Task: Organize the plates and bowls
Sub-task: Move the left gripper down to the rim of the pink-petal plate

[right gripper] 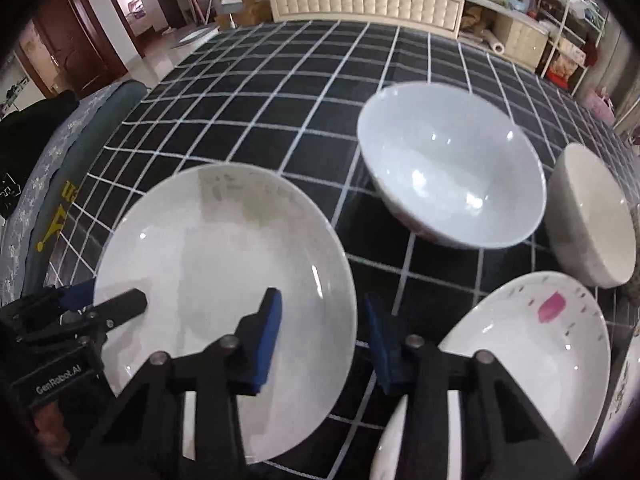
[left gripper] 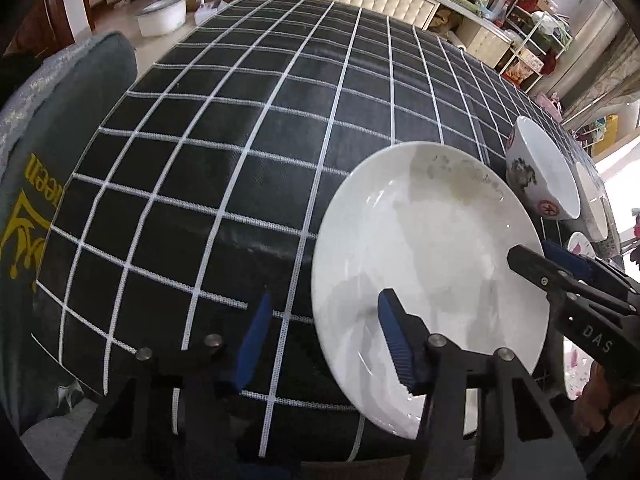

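Observation:
A plain white plate lies on the black grid tablecloth. My left gripper straddles the plate's left rim, one blue pad over the plate and one outside it, with gaps on both sides; it is open. My right gripper straddles the opposite rim the same way, pads apart from the plate, open. Each gripper shows in the other's view at the plate's edge: the right gripper, the left gripper. A large white bowl stands beyond the plate.
A cream bowl and a pink-patterned plate sit to the right of the white plate. A grey cushion with yellow lettering borders the table's left side. Shelves and a padded bench stand beyond the far edge.

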{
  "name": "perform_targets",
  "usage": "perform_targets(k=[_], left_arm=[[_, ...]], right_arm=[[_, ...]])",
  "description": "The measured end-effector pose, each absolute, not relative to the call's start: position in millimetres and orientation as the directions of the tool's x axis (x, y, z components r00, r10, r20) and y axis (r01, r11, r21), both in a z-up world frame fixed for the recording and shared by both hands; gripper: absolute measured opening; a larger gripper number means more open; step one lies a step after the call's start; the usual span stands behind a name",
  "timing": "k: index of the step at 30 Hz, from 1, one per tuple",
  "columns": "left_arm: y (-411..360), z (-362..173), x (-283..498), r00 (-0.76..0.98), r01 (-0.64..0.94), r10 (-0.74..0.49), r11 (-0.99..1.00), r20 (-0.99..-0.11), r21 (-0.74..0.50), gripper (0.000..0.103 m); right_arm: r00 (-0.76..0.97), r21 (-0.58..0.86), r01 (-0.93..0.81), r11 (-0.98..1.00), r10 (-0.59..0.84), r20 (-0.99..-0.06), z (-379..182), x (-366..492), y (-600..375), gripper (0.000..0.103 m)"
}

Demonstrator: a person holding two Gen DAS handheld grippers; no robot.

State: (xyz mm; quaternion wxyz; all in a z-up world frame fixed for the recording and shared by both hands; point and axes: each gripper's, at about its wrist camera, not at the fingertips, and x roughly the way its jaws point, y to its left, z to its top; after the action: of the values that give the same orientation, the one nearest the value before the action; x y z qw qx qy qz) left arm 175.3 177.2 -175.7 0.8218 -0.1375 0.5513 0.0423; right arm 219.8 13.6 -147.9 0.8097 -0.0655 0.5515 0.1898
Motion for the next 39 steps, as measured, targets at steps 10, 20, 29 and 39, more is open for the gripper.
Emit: perform_targets(k=[10,20,29,39], left_arm=[[164,-175,183,0.391,-0.187,-0.091,0.966,-0.916,-0.176,0.031],[159,-159,190,0.428,-0.191,-0.055,0.97,-0.902,-0.15,0.031],[164,-169,187,0.403,-0.203,-0.051,0.969,-0.914,-0.143,0.031],[170,-145,167,0.445,-0.235,-0.021,0.962,-0.895,-0.139,0.031]], right_arm=[[0.321,0.097,-0.355,0.93,0.219,-0.922,-149,213,13,0.039],[0.318,0.105,-0.366,0.925,0.23,-0.92,-145,213,18,0.039],[0.309,0.099,-0.362,0.927,0.22,-0.925,-151,214,19,0.039],[0.406,0.078,-0.344,0.936,0.224,-0.886,-113,194,-13,0.039]])
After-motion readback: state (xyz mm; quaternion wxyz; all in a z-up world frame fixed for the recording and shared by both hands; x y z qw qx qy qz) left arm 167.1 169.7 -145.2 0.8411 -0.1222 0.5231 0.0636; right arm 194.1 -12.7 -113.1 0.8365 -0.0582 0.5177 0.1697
